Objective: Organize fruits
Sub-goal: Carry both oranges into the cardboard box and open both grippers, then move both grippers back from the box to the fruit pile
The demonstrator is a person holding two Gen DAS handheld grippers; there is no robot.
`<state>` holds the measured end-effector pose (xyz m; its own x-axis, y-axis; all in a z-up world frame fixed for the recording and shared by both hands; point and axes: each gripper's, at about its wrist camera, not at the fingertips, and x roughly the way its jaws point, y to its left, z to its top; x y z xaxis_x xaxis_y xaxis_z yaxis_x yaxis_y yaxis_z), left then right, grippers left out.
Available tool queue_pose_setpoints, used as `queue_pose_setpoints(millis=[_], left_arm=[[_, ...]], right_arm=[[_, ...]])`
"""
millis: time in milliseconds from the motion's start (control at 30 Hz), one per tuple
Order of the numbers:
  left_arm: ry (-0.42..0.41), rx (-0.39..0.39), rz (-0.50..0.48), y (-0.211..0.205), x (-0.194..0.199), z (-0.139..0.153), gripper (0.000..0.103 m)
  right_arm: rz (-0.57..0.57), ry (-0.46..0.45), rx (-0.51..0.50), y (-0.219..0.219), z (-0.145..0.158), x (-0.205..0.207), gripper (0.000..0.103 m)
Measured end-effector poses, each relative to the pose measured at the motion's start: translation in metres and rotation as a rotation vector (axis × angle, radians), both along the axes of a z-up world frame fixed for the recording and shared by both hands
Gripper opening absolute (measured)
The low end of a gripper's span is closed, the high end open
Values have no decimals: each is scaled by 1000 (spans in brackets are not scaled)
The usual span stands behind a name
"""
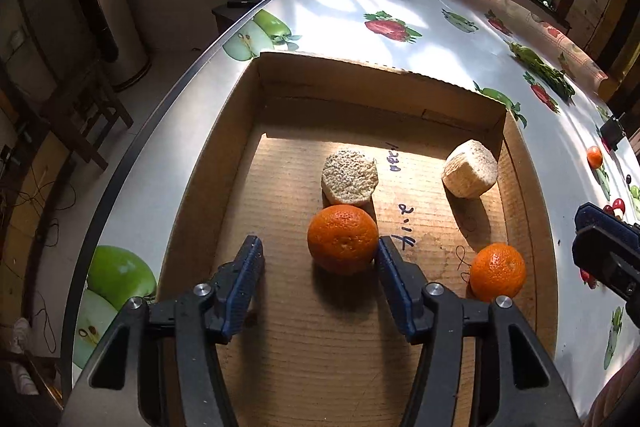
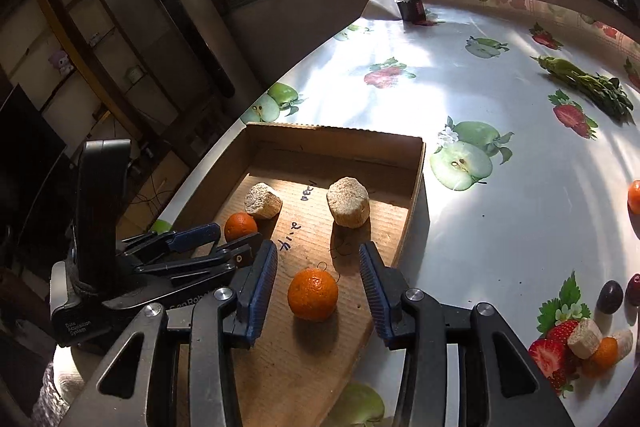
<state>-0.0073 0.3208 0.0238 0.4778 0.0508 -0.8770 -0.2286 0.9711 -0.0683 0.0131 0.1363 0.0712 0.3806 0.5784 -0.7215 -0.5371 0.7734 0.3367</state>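
Orange mandarin [image 1: 343, 238] touches wide-open left gripper [image 1: 319, 254]; right gripper [image 2: 318, 261] released, empty.

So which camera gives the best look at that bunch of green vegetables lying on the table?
The right wrist view: the green vegetable bunch lies unobstructed on the tablecloth, stems and leaves distinguishable. The left wrist view shows it smaller, squeezed near the frame's distorted right edge.

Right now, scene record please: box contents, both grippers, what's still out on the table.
container: cardboard box, open top, on the table
in box: two oranges, two beige pucks
left gripper: open, one orange at its fingertips, right finger touching or nearly so
right gripper: open above the other orange, not gripping
still outside box: loose orange, small pile of orange and pucks, dark fruit, greens
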Motion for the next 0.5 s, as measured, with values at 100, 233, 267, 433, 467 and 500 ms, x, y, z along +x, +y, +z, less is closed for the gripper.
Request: queue_pose_setpoints(millis=[100,233,267,433,467,500], left_arm=[[-12,-25,-4,9,-4,1,58],[-66,-72,-4,12,-10,11,58],[-93,-77,-5,11,-15,18,58],[-222,-101,15,0,-46,67,58],[-249,-95,11,-6,-54,77,58],[-272,-89,7,-13,-61,86,60]], right_arm=[[-27,-4,3,-26,3,-7,47],[-89,24,29,-64,0,-10,47],[-103,30,37,-73,-1,-11,47],[-165,34,70,-115,3,-23,49],[-175,32,79,-122,4,-27,50],[-181,30,88,-129,6,-30,51]])
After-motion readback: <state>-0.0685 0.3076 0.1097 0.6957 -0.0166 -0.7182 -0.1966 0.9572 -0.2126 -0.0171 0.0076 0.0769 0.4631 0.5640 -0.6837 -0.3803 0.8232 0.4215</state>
